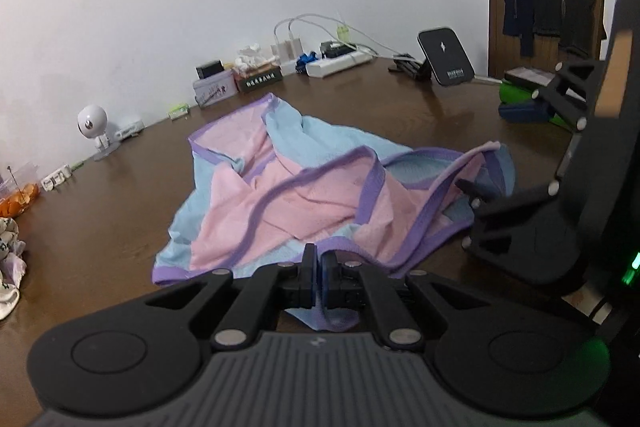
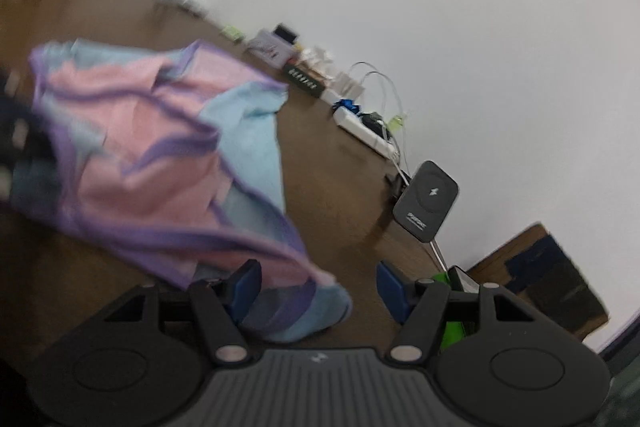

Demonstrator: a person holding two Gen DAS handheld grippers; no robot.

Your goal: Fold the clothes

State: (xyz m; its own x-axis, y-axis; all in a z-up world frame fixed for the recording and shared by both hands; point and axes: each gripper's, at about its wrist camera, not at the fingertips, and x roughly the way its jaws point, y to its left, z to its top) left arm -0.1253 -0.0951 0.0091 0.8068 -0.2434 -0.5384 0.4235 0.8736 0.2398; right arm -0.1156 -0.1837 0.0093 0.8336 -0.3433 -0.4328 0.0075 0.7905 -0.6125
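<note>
Our left gripper (image 1: 319,267) has its jaws pressed together on the near hem of the garment (image 1: 304,195), while our right gripper (image 2: 318,285) stands with jaws spread, the garment's right corner between them. We judge it best to close there and lift both ends level. One garment lies rumpled mid-surface (image 1: 100,227); two grippers work it.

Soft matt knit cloth garment (image 1: 304,195) in pink, blue and purple trim, glossy dark wood counter (image 1: 420,107), matt black plastic left gripper (image 1: 319,277) with metal pins, glossy black charger (image 1: 446,55), smooth white plastic power strip (image 1: 338,63)
</note>
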